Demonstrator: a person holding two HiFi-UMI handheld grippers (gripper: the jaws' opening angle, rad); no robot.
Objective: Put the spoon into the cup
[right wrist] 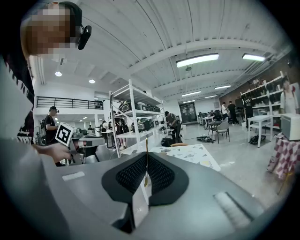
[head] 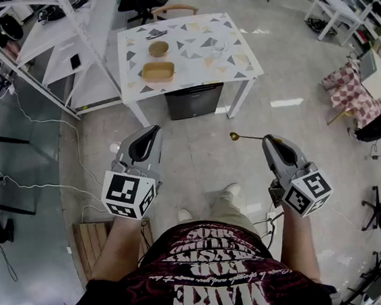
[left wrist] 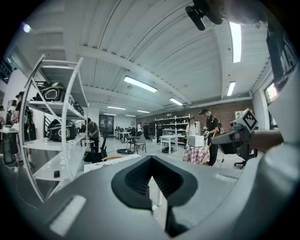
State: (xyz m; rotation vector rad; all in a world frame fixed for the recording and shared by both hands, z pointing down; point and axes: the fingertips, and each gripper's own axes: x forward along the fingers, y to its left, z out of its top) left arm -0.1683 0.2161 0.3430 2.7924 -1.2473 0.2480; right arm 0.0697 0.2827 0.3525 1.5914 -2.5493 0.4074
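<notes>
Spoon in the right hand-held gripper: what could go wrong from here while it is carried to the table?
1. The right hand-held gripper pinches the spoon only by its thin handle, and most of the spoon sticks out past the jaws, so it may swing or slip during the walk.
2. The table stands some steps away, so a slipped spoon would probably fall to the floor, not onto the tabletop.

Gold spoon [head: 246, 137]: slim, round bowl; handle end clamped in right gripper [head: 268, 139], roughly level, above floor.
</notes>
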